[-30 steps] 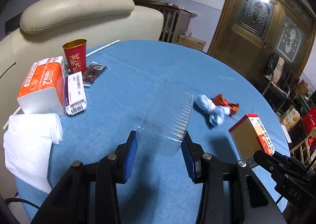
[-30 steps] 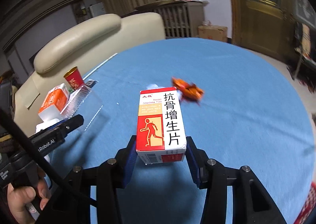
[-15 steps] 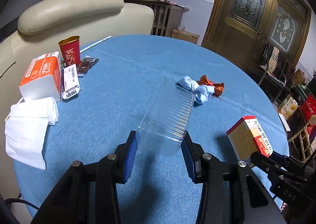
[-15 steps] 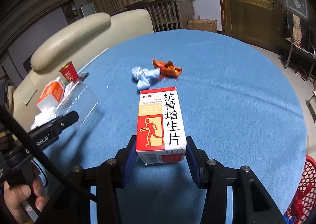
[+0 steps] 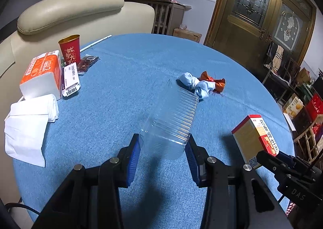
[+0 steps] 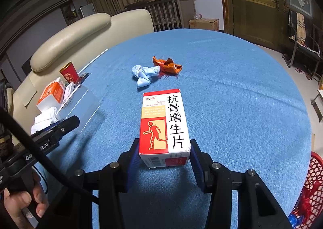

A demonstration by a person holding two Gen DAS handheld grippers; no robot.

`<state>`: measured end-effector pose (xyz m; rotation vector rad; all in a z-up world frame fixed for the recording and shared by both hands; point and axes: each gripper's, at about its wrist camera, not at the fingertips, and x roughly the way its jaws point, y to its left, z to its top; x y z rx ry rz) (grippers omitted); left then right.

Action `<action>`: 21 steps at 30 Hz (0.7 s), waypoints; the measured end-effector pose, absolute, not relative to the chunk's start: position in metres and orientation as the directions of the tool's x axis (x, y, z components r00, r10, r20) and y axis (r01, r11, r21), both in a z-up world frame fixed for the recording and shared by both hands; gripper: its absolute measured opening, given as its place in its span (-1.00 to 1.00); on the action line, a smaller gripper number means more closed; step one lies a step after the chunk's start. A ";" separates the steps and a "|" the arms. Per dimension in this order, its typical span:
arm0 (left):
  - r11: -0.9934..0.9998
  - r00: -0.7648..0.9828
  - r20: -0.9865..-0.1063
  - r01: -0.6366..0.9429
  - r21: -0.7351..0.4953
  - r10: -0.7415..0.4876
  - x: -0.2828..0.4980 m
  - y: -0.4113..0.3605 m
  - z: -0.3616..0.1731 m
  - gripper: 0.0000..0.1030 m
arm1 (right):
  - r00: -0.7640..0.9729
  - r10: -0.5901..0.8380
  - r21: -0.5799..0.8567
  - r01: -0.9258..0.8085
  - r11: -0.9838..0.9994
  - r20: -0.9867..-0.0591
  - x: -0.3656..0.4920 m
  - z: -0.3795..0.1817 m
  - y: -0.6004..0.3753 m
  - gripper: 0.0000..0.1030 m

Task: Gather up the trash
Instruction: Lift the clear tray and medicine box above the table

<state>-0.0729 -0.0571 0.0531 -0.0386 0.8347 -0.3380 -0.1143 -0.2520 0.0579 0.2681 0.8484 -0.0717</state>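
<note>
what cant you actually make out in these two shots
- Red basket, right wrist view: cut off by the frame edge, so its contents are mostly unseen.
- Clear plastic container, left wrist view: whether anything is inside; too transparent to tell.
- Medicine box, right wrist view: its underside, hidden by its own body.
- Small packet, left wrist view: print too small to read.

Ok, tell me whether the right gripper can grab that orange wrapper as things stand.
Probably not yet: the right gripper is shut on the medicine box. The path over the table to the orange wrapper looks free otherwise.
</note>
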 end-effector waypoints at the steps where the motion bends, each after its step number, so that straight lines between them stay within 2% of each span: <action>1: 0.946 0.621 -0.720 0.281 -0.165 -0.310 -0.073 -0.057 0.053 -0.12 | 0.662 0.044 0.206 0.169 0.964 -0.748 -0.115 0.058 -0.252 -0.03; 21: 0.935 0.622 -0.711 0.320 -0.152 -0.328 -0.084 -0.071 0.059 -0.12 | 0.685 0.026 0.232 0.211 0.949 -0.728 -0.134 0.067 -0.269 -0.03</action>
